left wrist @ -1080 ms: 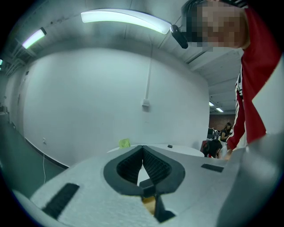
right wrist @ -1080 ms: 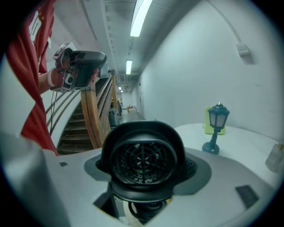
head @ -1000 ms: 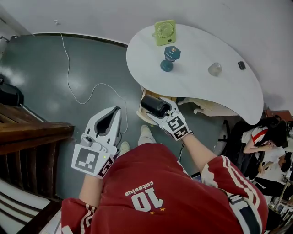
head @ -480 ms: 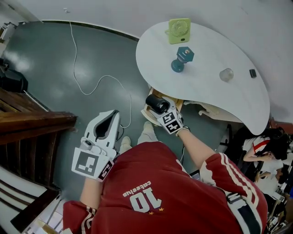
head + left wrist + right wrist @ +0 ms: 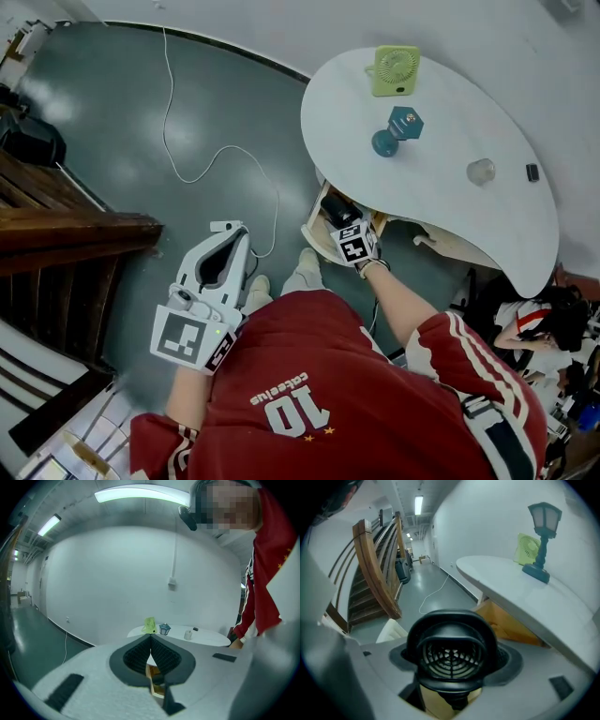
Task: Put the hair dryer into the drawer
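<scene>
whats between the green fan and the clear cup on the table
A blue lantern stands there, clear in the head view and the left gripper view.

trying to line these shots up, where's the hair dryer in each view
Head view: hair dryer, centre, just below the table edge.
Left gripper view: not in it.
Right gripper view: bottom centre, clamped between the jaws.
Shared landmark: green fan on the table.

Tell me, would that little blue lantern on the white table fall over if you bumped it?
Probably. The blue lantern has a wide head on a thin stem over a small round base, so it looks top-heavy and apt to tip. The white table looks smooth, so a gentle push might just slide it.
</scene>
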Demonstrator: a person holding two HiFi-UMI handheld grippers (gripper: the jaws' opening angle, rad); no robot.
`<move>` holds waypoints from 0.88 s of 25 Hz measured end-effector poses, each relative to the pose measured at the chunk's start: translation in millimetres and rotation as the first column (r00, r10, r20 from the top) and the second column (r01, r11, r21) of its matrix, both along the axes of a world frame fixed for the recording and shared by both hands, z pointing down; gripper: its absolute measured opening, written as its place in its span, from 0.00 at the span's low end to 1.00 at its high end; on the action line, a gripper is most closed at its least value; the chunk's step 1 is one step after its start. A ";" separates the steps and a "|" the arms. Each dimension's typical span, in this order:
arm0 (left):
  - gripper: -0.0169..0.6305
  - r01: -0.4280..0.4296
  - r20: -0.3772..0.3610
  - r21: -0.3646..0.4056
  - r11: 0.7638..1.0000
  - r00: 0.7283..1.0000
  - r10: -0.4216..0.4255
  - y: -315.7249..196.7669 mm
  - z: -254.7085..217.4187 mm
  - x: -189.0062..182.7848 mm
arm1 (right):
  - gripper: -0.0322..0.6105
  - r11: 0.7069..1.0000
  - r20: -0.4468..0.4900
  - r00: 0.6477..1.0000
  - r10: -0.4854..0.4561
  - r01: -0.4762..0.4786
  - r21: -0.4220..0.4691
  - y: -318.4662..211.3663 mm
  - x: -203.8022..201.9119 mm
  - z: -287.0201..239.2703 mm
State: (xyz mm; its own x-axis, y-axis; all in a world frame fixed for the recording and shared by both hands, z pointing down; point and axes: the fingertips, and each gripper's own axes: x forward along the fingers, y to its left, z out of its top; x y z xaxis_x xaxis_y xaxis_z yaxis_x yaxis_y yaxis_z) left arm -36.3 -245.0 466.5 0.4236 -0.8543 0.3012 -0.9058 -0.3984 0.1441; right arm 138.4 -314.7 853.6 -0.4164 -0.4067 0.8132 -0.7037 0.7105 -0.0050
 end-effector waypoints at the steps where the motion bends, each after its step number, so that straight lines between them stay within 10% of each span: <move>1: 0.02 0.000 0.002 -0.001 1.000 1.000 0.000 -0.7 0.4 -0.9 | 0.61 1.000 -0.021 1.000 0.009 -0.009 -0.003 -1.6 2.2 4.6; 22: 0.02 0.047 0.053 -0.032 0.998 0.998 -0.045 1.6 6.3 -16.7 | 0.61 0.979 -0.101 0.975 0.198 -0.202 -0.037 -40.3 10.2 52.6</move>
